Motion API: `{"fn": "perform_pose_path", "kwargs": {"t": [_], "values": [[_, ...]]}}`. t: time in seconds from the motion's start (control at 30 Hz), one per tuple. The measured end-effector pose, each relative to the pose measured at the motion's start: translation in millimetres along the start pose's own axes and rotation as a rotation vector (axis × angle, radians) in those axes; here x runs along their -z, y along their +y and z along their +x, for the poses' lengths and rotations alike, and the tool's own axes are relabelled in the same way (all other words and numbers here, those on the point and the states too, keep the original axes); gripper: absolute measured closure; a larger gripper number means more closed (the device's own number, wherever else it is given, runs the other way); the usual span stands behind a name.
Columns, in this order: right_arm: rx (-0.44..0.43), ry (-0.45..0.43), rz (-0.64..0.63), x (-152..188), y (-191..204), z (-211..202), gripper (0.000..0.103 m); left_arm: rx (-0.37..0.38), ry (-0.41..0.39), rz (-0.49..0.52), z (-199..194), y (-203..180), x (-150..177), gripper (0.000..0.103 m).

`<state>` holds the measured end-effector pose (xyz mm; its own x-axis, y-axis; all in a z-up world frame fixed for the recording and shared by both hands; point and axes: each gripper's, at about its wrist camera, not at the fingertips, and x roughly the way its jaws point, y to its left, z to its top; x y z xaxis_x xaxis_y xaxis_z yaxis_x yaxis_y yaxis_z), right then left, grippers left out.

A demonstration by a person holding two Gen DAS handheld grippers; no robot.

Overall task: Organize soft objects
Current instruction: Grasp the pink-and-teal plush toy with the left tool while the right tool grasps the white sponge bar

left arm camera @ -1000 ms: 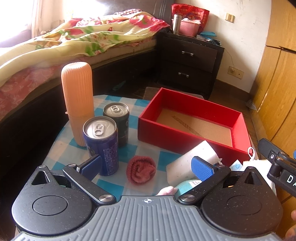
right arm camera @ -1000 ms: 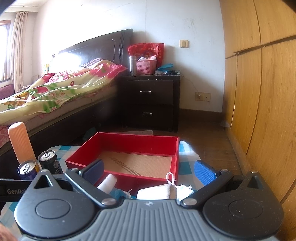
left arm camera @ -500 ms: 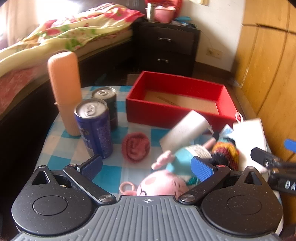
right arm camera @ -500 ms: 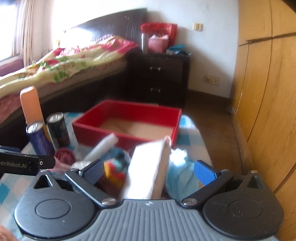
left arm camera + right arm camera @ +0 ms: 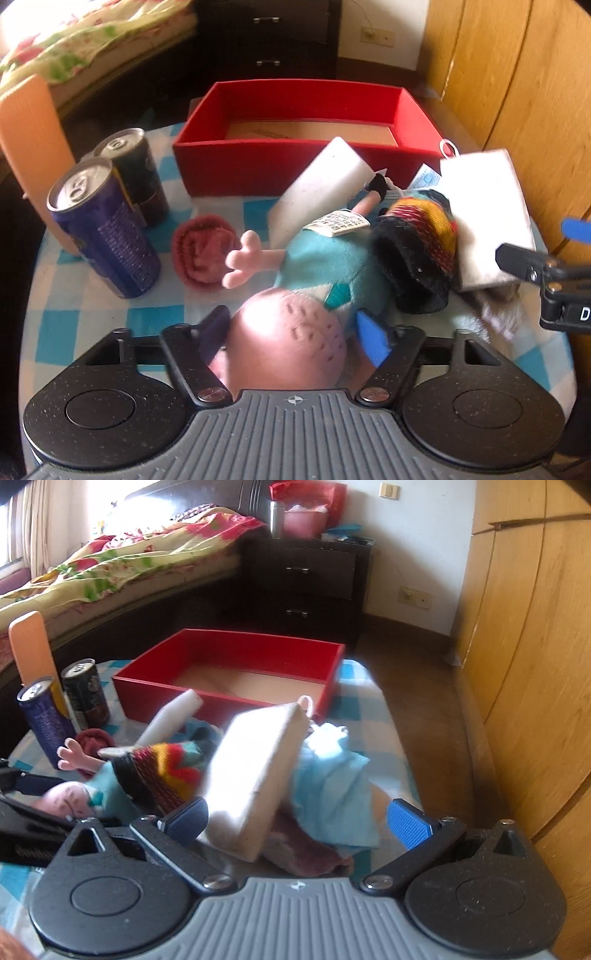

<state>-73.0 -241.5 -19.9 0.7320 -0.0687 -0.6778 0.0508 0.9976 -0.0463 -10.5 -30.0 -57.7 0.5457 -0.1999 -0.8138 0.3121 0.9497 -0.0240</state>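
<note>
- The left tongs (image 5: 291, 334) have just been closing and now bracket the pink stuffed head of a plush pig toy in a teal dress (image 5: 291, 339); the blue pads look to be against its sides, but motion blur and the head's bulk hide the exact contact.
- The plush lies on the blue-and-white checked counter (image 5: 92, 325), its lower face hidden behind the tongs' body, one pink arm stretched toward a rolled dusty-pink knitted cloth (image 5: 205, 254).
- The right tongs (image 5: 295, 818) stand wide, nothing pressed between the pads; a tilted white rectangular sponge block (image 5: 255, 775), a crumpled light-blue cloth (image 5: 332, 790) and a dark maroon cloth (image 5: 306, 853) lie between and just beyond them.
- The maroon cloth is mostly buried under the block and the blue cloth, so its shape cannot be made out.
- Just beside the plush sits a black knitted piece with red, yellow and green stripes (image 5: 417, 251), blurred in the right wrist view.
- A second white sponge block (image 5: 317, 195) leans against the plush's far end, touching the red box.
- At the left stand a blue drink can (image 5: 103, 229), a dark drink can (image 5: 135, 173) behind it, and a tall ribbed orange container (image 5: 31, 147), cut off by the frame edge.
- The open red rectangular box with a tan floor (image 5: 295, 162) sits farther back; its near wall hides part of its floor.
- Beyond are a bed with a floral quilt (image 5: 147, 550) and a dark nightstand (image 5: 314, 572).
</note>
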Motion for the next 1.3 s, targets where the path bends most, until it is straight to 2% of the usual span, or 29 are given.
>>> {"fn": "perform_pose_path", "kwargs": {"t": [0.1,0.2,0.33,0.37,0.53,0.63,0.9,0.97,1.03,1.2,1.3], "values": [[-0.018,0.035,0.009,2,-5,4,0.018,0.021,0.007,-0.030,-5,8,-1,0.043],[-0.024,0.047,0.015,5,-11,7,0.018,0.080,0.021,-0.093,-7,22,-3,0.044],[-0.104,0.071,0.091,-3,-17,12,0.019,0.128,-0.013,-0.133,-23,31,-5,0.044],[-0.121,0.077,0.102,-4,-17,15,0.023,0.135,-0.025,-0.138,-28,32,-7,0.044],[-0.200,0.084,0.152,-7,-17,17,0.066,0.162,-0.053,-0.192,-43,47,-9,0.044],[-0.225,0.088,0.180,-9,-19,17,0.075,0.176,-0.055,-0.224,-45,55,-8,0.044],[-0.278,0.069,0.169,-12,-10,8,0.080,0.200,-0.085,-0.248,-54,57,-10,0.043],[-0.287,0.054,0.163,-13,-9,3,0.084,0.206,-0.095,-0.245,-55,56,-12,0.043],[-0.318,0.049,0.154,-14,-7,1,0.103,0.212,-0.101,-0.247,-57,53,-13,0.043],[-0.336,0.083,0.153,-14,-2,11,0.103,0.224,-0.111,-0.245,-59,47,-16,0.045],[-0.322,0.099,0.147,-14,0,16,0.103,0.246,-0.122,-0.248,-61,46,-17,0.056]]}}
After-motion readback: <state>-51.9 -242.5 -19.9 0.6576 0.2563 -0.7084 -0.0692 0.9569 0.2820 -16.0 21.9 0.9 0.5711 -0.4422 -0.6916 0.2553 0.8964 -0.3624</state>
